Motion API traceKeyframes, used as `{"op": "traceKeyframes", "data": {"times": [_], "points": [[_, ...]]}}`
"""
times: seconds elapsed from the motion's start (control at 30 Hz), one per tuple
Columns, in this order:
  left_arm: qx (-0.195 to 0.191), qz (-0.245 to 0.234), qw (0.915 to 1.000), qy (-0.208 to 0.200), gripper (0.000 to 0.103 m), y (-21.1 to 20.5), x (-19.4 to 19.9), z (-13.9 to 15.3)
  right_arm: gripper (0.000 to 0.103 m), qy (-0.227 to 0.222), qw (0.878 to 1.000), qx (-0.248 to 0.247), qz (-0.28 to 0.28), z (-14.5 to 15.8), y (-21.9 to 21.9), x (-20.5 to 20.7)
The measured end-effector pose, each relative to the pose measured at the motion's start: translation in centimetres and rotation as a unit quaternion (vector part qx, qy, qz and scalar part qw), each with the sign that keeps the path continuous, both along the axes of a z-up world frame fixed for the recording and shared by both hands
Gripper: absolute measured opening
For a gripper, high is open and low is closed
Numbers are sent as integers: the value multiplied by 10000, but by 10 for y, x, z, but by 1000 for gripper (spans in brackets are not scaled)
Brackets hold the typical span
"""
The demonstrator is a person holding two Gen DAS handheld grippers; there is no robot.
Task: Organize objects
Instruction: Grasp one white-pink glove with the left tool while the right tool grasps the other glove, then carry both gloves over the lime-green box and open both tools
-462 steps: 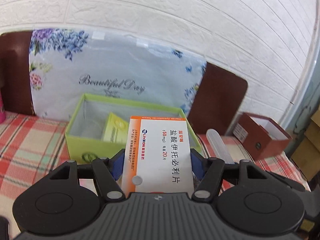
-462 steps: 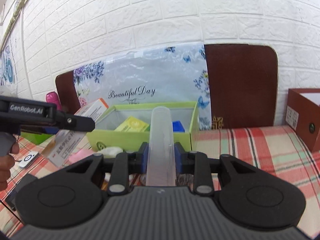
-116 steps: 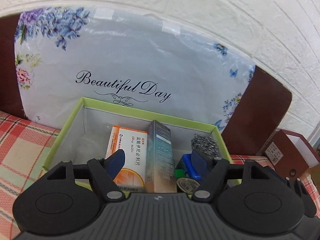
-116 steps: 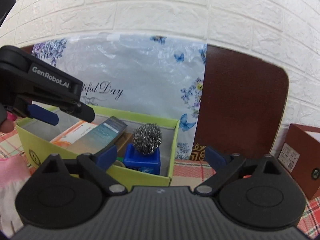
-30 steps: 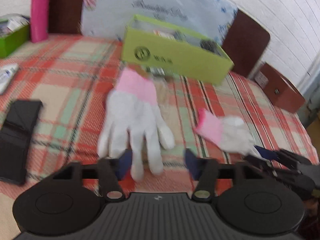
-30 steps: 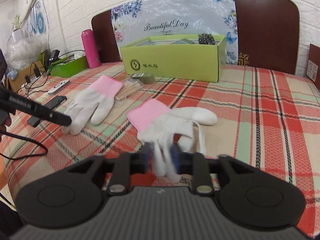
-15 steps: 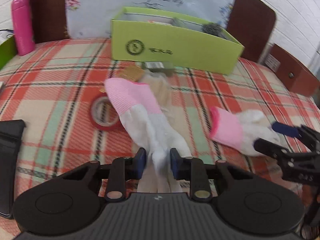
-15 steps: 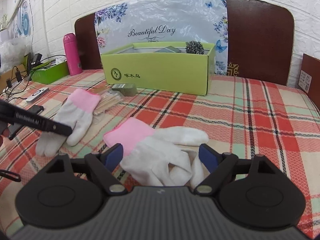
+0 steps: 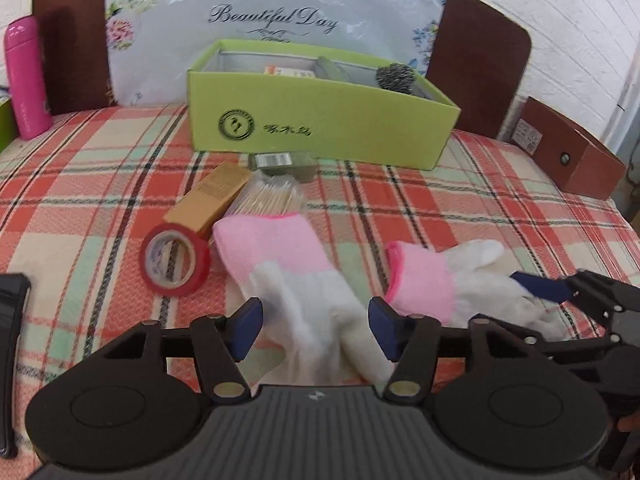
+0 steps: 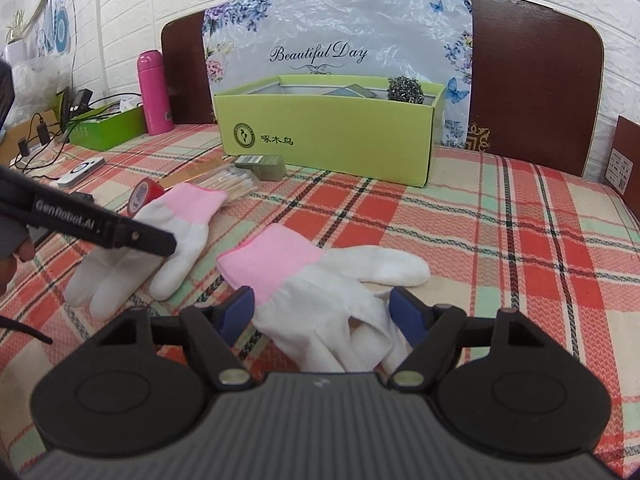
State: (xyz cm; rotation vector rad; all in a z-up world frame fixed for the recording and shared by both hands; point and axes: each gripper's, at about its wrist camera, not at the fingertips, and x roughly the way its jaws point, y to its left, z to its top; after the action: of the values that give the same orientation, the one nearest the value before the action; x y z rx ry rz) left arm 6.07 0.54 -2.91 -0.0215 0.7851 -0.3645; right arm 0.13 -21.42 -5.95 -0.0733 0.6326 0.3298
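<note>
**Both grippers parted over the two gloves**

Half a second back the left gripper was pinched tight on the fingers of its glove; now its jaws have just been opening and stand apart, glove fingers lying loose between the blue pads, no pressure visible. Right gripper's jaws have just been closing from a wider spread but are still apart, straddling the other glove without pressing it.

Left wrist view: left glove, pink cuff pointing toward the green box, white fingers running back under the gripper. Red tape roll just beside the cuff, tan carton and a bundle of toothpicks beyond it. Right glove lies off to the right on the plaid cloth, the other gripper's blue pad over its fingers.

Right wrist view: right glove flat on the cloth, thumb splayed right, fingers folded beneath the jaws. Box sits well apart at the back, steel scourer and cartons already inside.

Handling, as I judge it: gloves are light, limp knit; they will droop and drag, and won't slip much. Best hold is a bunched pinch at the palm or the thicker ribbed cuff, not a single fingertip.
</note>
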Motion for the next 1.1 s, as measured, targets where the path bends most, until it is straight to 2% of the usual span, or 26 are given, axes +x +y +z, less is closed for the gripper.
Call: {"op": "traceKeyframes", "data": {"times": [0.03,0.07,0.1,0.17,0.27,0.6,0.73,0.87,1.1], "points": [[78,-74,9999,-10,60,-4,0,-1,59,46,10000,-33,55,-1,2,1],[140,-141,9998,15,45,-8,1,-3,43,122,9999,-51,107,-2,4,1],[139,-196,9997,79,25,-10,1,-5,29,202,9997,-39,158,-4,5,2],[28,-280,9994,208,15,-10,3,-7,15,260,9993,71,252,-5,6,1],[-17,-315,9994,142,9,-9,2,0,11,133,9993,180,301,1,8,-1],[-563,-221,9961,-650,9,-1,17,62,10,-791,9949,597,197,58,4,17],[-655,-132,9928,-990,9,-1,30,86,10,-1174,9905,706,98,81,1,29],[-736,14,9878,-1373,9,-1,51,111,10,-1514,9851,808,-98,98,-2,47],[-822,343,9827,-1623,9,-8,117,129,10,-1853,9756,1104,-401,114,-3,99]]}}
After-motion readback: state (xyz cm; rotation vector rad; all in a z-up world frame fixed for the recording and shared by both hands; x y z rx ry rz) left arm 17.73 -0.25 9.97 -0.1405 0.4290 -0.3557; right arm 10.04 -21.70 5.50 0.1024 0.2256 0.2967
